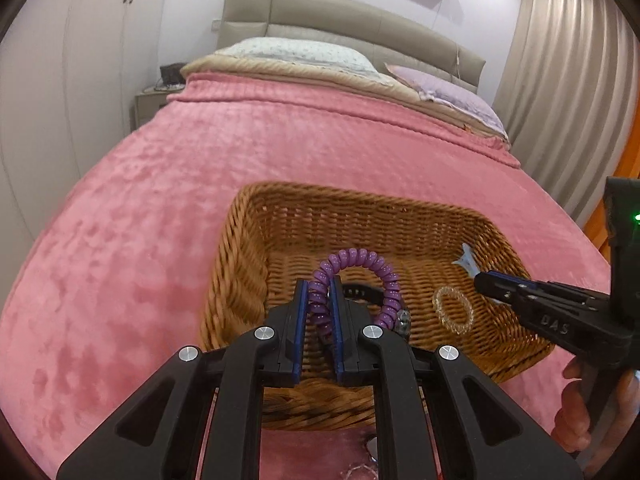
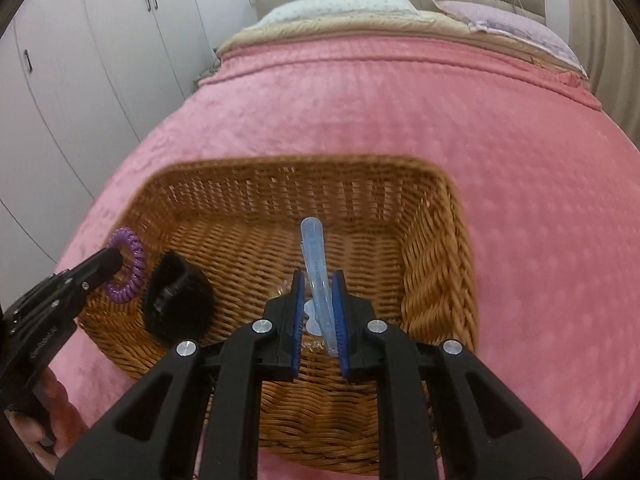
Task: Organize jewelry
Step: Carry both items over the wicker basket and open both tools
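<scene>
A brown wicker basket point(image 1: 256, 216) point(image 2: 436, 264) sits on the pink bedspread. My left gripper point(image 1: 319, 286) is shut on a purple spiral hair tie point(image 1: 360, 258) and holds it over the basket's left part; the tie also shows in the right wrist view point(image 2: 134, 258). My right gripper point(image 2: 318, 278) is shut on a pale blue hair clip point(image 2: 314, 248) above the basket's middle; the clip's tip shows in the left wrist view point(image 1: 466, 260). A clear beaded bracelet point(image 1: 452, 310) and a black strap-like item point(image 2: 176, 300) lie inside the basket.
The pink bedspread point(image 1: 280, 140) covers the bed around the basket. Pillows point(image 1: 304, 54) and a grey headboard lie at the far end. White wardrobes point(image 2: 80, 40) stand at the left, curtains point(image 1: 568, 60) at the right. A small item point(image 1: 372, 446) lies on the bedspread below the basket.
</scene>
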The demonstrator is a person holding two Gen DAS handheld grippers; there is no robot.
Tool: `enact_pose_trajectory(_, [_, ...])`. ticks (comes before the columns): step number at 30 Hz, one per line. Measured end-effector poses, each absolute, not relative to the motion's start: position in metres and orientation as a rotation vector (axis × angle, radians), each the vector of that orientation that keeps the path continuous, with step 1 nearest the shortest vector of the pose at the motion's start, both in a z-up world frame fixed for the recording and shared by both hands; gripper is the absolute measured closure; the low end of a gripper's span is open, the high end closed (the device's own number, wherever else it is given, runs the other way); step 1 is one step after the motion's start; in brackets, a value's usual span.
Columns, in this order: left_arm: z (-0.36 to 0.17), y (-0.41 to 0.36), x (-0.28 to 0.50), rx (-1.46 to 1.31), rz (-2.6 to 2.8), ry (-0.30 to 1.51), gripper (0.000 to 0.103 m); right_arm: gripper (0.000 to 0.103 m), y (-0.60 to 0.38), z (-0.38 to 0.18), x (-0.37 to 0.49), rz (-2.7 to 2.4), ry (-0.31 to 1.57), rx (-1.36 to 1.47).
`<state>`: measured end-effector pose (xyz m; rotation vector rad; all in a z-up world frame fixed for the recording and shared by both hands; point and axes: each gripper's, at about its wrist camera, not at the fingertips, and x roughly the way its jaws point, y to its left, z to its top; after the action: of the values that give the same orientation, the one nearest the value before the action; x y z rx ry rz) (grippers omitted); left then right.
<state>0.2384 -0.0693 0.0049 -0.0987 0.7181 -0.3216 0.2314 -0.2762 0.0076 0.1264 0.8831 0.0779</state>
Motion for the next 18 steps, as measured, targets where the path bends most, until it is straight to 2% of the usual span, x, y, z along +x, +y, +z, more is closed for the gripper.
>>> enact_pose_trajectory(3, [0.004, -0.071, 0.237, -0.099, -0.336, 0.733, 0.091, 0.090, -0.277, 0.003, 0.230, 0.055, 0.900, 0.126])
enact_pose_trajectory(5, [0.004, -0.069, 0.234, -0.111, -0.350, 0.735, 0.074, 0.090, -0.277, 0.004, 0.228, 0.060, 0.903, 0.132])
enact_pose_trajectory(9, [0.016, -0.061, 0.217, -0.147, -0.390, 0.732, 0.068, 0.086, -0.278, 0.014, 0.215, 0.080, 0.889, 0.130])
enact_pose_trajectory(11, [0.025, -0.054, 0.203, -0.178, -0.416, 0.717, 0.059, 0.083, -0.279, 0.023, 0.199, 0.103, 0.869, 0.129])
enact_pose_trajectory(12, [0.029, -0.052, 0.196, -0.181, -0.424, 0.711, 0.059, 0.080, -0.279, 0.027, 0.189, 0.115, 0.858, 0.131])
enact_pose_trajectory(14, [0.035, -0.048, 0.180, -0.182, -0.443, 0.701, 0.058, 0.062, -0.279, 0.034, 0.171, 0.131, 0.834, 0.129])
enact_pose_trajectory(18, [0.039, -0.043, 0.141, -0.157, -0.458, 0.700, 0.057, 0.060, -0.274, 0.043, 0.125, 0.145, 0.779, 0.094])
